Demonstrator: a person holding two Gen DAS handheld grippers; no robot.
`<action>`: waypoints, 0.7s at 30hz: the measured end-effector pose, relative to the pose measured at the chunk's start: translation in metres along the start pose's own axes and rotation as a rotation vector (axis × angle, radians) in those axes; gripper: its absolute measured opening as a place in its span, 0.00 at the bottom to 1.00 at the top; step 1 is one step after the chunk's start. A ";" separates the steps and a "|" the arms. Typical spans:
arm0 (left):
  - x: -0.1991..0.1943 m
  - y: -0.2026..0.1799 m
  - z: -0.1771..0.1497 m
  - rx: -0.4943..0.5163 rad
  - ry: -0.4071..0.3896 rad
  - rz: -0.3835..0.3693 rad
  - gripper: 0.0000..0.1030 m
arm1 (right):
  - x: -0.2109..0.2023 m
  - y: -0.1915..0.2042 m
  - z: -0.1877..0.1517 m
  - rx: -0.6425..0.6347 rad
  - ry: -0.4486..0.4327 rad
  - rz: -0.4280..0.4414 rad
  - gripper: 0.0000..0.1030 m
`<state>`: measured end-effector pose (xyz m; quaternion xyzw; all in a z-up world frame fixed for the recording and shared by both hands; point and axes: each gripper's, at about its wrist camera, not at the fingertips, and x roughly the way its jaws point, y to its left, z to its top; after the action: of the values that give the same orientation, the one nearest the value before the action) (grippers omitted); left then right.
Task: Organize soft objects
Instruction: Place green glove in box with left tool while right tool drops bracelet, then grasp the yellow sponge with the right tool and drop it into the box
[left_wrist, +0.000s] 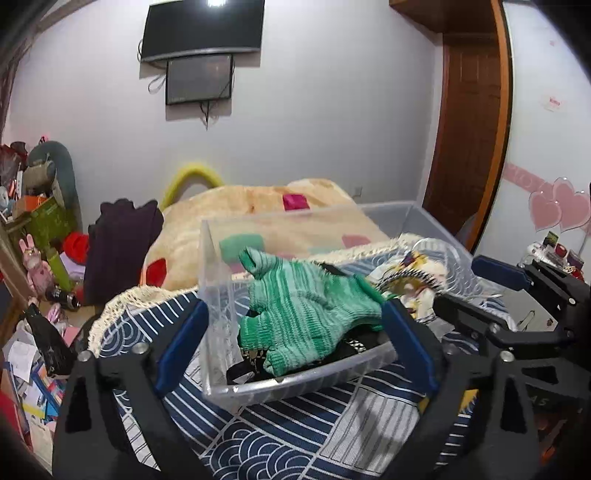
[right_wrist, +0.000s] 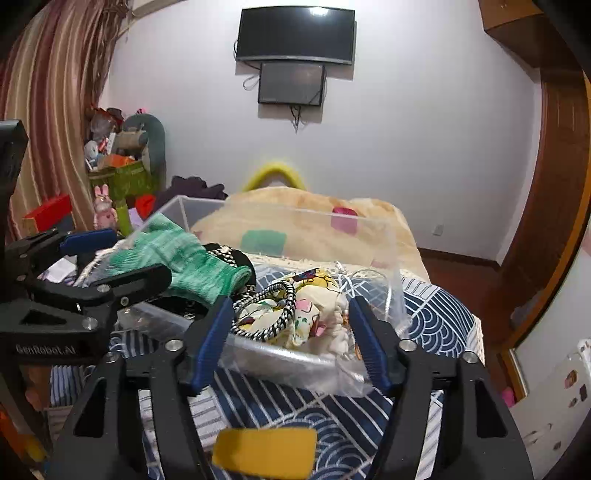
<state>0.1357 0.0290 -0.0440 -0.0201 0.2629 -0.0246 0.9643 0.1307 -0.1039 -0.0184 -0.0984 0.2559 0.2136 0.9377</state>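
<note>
A clear plastic box sits on a blue patterned cloth. A green knit glove lies in its left end over dark items. A yellow patterned fabric with a black-and-white cord lies in the right end. My left gripper is open, its blue pads on either side of the box's near left end. My right gripper is open, straddling the box's near right end. The glove also shows in the right wrist view.
A beige blanket with coloured patches covers the bed behind the box. Cluttered shelves and toys stand at the left. A yellow tag lies on the cloth near my right gripper. A wooden door is at the right.
</note>
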 end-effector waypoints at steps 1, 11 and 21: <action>-0.006 0.000 0.001 -0.002 -0.013 -0.003 0.97 | -0.005 -0.002 0.000 0.003 -0.005 0.009 0.75; -0.048 -0.004 -0.019 -0.001 -0.039 -0.021 1.00 | -0.029 -0.008 -0.033 0.026 0.046 0.067 0.93; -0.033 -0.007 -0.066 0.005 0.045 0.007 1.00 | 0.005 -0.005 -0.070 0.033 0.200 0.090 0.87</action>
<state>0.0734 0.0223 -0.0832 -0.0164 0.2845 -0.0224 0.9583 0.1060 -0.1268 -0.0798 -0.0920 0.3558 0.2403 0.8984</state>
